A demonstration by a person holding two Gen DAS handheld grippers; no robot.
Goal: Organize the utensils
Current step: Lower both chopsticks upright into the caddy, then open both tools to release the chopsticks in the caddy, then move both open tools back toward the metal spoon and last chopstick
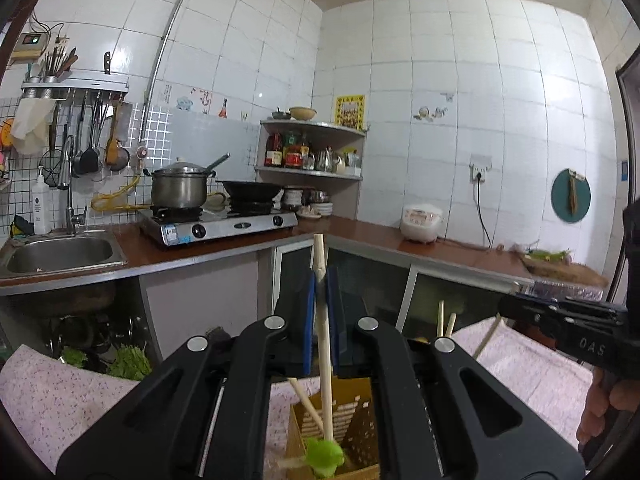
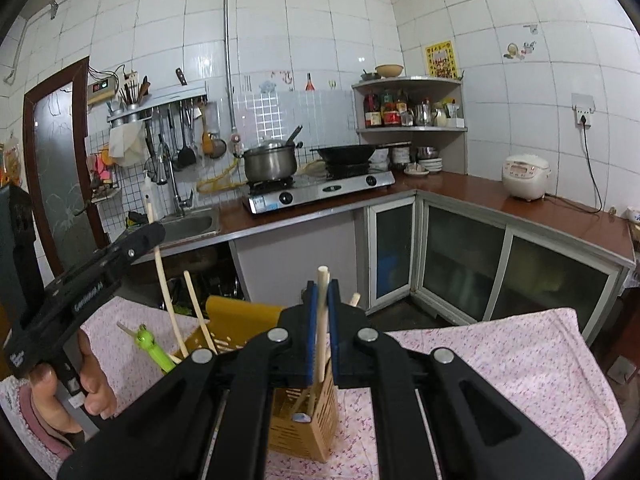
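We see the left hand-held gripper [image 1: 321,280] clamping one chopstick [image 1: 325,344] and the right hand-held gripper [image 2: 322,292] another [image 2: 321,320], both seemingly over the yellow holder [image 2: 308,432].

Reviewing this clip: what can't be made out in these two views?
- Left wrist view: lower end of the chopstick held by the left tool, hidden behind the green utensil.
- Right wrist view: floor of the yellow holder, hidden by its slatted walls.
- Left wrist view: right tool, its tips hidden side-on.
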